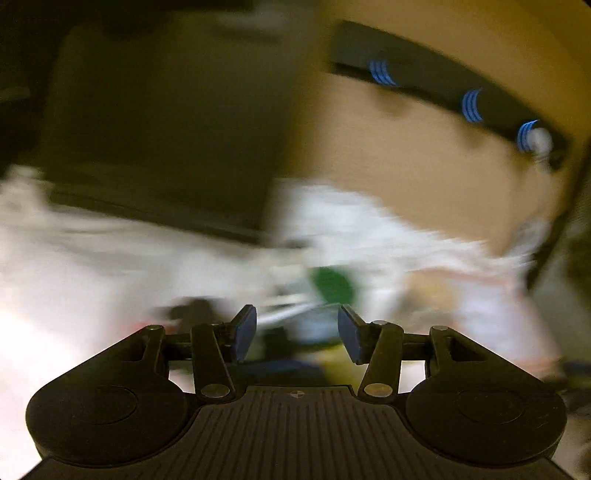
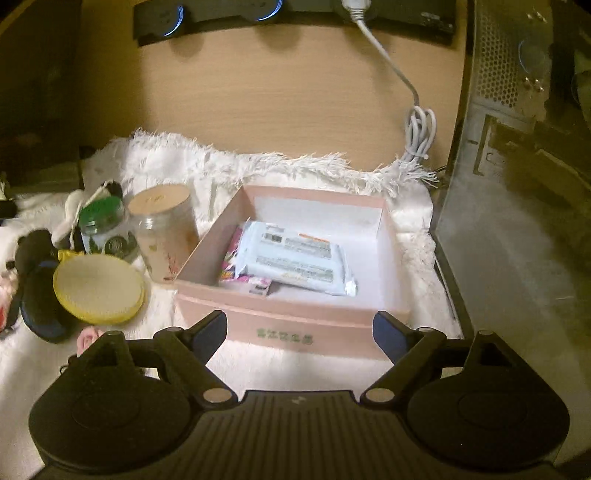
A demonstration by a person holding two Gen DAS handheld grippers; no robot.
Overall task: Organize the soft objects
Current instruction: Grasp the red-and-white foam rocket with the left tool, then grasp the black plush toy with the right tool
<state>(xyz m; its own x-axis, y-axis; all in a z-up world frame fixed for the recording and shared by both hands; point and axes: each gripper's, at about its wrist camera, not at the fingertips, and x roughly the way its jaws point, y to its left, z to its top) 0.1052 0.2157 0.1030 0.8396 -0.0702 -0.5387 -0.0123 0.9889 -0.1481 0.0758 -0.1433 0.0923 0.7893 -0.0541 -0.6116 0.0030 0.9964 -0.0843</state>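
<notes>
A pink box [image 2: 295, 328] sits on a white fluffy rug [image 2: 177, 166]. Inside lie a pale blue wipes packet [image 2: 295, 254] and a small pink packet [image 2: 231, 267]. My right gripper [image 2: 300, 328] is open and empty, just in front of the box's near wall. Left of the box lie a yellow round sponge [image 2: 98, 286], a dark blue soft item [image 2: 40, 310] and a small pink flower [image 2: 88, 338]. The left wrist view is heavily blurred. My left gripper [image 1: 297, 334] is open and empty above the rug [image 1: 74, 273], near a green-lidded jar [image 1: 330, 284].
A clear jar with a wooden lid [image 2: 164, 230] and a green-lidded jar [image 2: 103, 229] stand left of the box. A white cable [image 2: 417, 125] hangs from a black power strip [image 2: 291, 14] on the wooden back panel. A grey computer case [image 2: 517, 184] stands at the right.
</notes>
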